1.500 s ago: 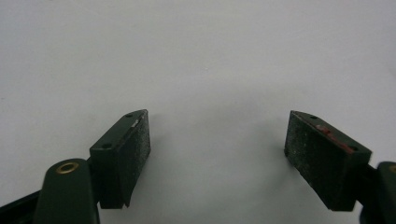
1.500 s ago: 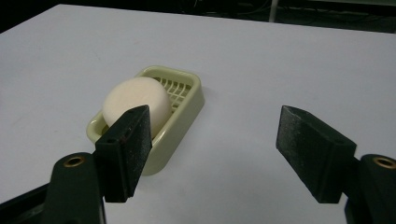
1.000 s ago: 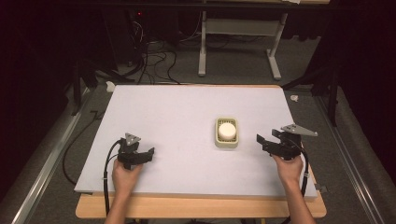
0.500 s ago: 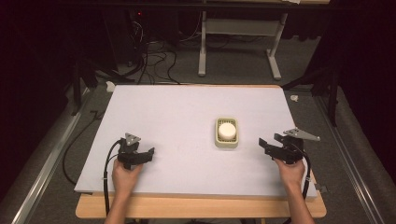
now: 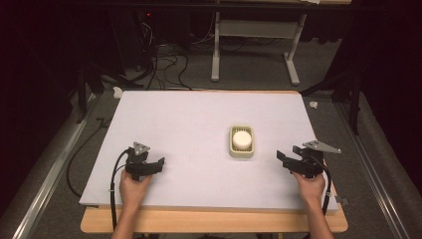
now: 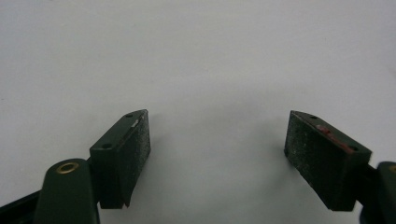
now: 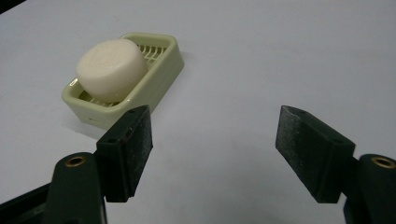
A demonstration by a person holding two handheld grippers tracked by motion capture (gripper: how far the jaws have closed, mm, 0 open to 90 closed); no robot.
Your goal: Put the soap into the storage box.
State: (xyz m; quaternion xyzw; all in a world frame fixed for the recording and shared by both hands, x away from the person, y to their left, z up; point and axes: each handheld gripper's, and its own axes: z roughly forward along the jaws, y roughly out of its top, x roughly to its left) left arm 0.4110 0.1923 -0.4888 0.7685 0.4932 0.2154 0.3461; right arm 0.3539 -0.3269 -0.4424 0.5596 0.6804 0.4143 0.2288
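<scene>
A round white soap bar (image 5: 242, 138) (image 7: 111, 67) lies in a pale green slotted soap dish (image 5: 242, 151) (image 7: 164, 59) right of the middle of the white table top (image 5: 184, 124). My right gripper (image 5: 282, 159) (image 7: 215, 126) is at the near right, a short way right of the dish and aimed left past it. Its jaws stand apart with nothing between them. At the near left my left gripper (image 5: 155, 164) (image 6: 217, 130) rests low over the bare white surface, jaws wide apart and holding nothing. Neither gripper touches the dish.
The white sheet lies on a wooden board whose edge (image 5: 214, 220) runs along the near side. Beyond the far edge are a table frame's legs (image 5: 215, 55) and loose cables (image 5: 159, 64) on a dark floor. A metal rail (image 5: 45, 179) runs down the left.
My right gripper has drifted a little toward the near edge of the table. The left gripper, the dish and the soap have stayed in place.
</scene>
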